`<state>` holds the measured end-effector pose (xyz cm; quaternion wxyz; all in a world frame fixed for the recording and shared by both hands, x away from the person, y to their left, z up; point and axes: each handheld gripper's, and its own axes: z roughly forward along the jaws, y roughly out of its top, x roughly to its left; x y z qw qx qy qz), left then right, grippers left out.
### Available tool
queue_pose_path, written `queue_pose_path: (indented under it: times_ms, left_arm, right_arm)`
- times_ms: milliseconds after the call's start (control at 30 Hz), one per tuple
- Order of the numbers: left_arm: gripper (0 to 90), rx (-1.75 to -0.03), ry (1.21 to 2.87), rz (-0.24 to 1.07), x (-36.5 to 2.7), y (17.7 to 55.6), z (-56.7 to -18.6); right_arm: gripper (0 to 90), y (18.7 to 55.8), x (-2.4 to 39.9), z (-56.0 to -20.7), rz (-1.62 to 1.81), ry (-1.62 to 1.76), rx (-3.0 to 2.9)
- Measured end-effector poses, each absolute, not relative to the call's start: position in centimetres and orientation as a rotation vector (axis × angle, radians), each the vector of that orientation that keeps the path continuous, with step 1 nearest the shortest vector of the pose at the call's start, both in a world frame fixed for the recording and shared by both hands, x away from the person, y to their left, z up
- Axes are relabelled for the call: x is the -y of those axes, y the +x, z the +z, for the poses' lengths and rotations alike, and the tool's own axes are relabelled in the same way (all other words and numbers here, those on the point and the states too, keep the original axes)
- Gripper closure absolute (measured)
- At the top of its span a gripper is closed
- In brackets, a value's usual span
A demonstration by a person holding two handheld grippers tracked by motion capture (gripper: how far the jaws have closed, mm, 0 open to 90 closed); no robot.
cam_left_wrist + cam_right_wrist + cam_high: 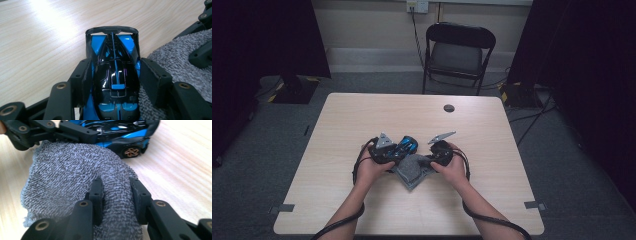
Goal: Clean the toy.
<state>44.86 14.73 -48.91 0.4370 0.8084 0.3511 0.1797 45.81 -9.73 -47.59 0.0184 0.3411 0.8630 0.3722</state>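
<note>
A blue and black toy car [115, 57] sits between the jaws of my left gripper [115, 75], whose pads press on both its flanks. In the high view the car [407, 145] lies at mid-table by the left gripper [398, 151]. A grey terry cloth [70, 170] is bunched just beside the car [117, 132]. My right gripper [116, 192] is shut on a fold of it. The cloth [412, 171] lies on the table between both hands, with the right gripper [426, 162] at its right. The cloth [175, 55] touches the car's side.
The light wooden table [362, 115] has a round dark cable hole [449, 108] near its far edge. A black folding chair [459, 50] stands behind the table. Dark curtains hang at both sides.
</note>
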Motion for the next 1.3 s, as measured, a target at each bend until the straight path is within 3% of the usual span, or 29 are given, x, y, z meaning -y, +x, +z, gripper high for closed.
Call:
queue_pose_path:
  times_ms: [133,200,1300]
  left_arm:
    - [44.7,-0.879,2.005,0.446,-14.8,44.9,-48.9]
    - [51.4,-0.882,2.005,0.438,-14.9,44.8,-48.8]
    - [51.1,-0.902,2.048,0.425,-14.6,45.0,-48.3]
  right_arm:
    - [66.9,46.1,10.1,-47.4,1.125,1.058,-2.671]
    - [67.1,46.2,10.3,-47.4,1.105,1.065,-2.657]
    - [67.6,48.7,13.8,-47.1,1.035,1.225,-2.546]
